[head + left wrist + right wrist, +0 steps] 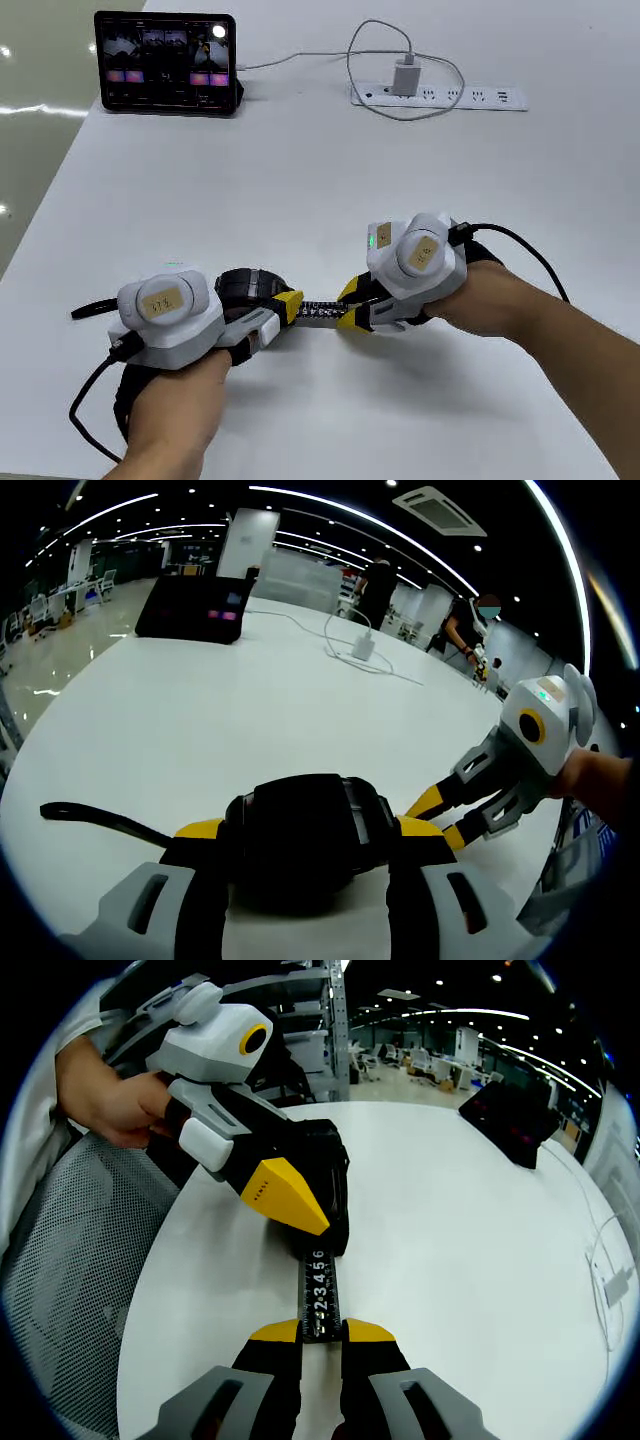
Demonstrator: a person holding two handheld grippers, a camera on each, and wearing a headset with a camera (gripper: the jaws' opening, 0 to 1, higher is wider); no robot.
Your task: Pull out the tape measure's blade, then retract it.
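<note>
Left tongs point(310, 832) are clamped across the black case of the tape measure point(246, 287), a yellow tip on each flank, and the case sits at the near edge of the table point(300, 190). Right tongs point(321, 1332) are pressed together on the blade point(320, 1295), pinching its end. A short run of black blade with white numerals bridges from the case mouth to those yellow tips. The two pairs face each other, close but not touching.

Around them, a black strap point(95, 818) trails off the case and lies flat on the table. A black lead point(525, 245) curves off the back of the right gripper. On the far side, well apart from the work, a tablet point(167, 62) stands propped with its screen lit. To its right lies a white power strip point(440, 96) with a white charger point(405, 77) plugged in. A white cable point(300, 58) loops from the charger and runs towards the tablet.

The table is white and matte. A glossy pale floor point(30, 120) to its left catches the lights. The right gripper view brings in a grey mesh chair point(70, 1260) at the table's edge, with shelving and a long hall under rows of ceiling lights. In the left gripper view a person point(470, 630) stands far beyond the table.

From the head view, the left gripper's body and the hand cover the near side of the case. The blade's very tip is buried between the right tips. The tablet's screen is too small to read.
</note>
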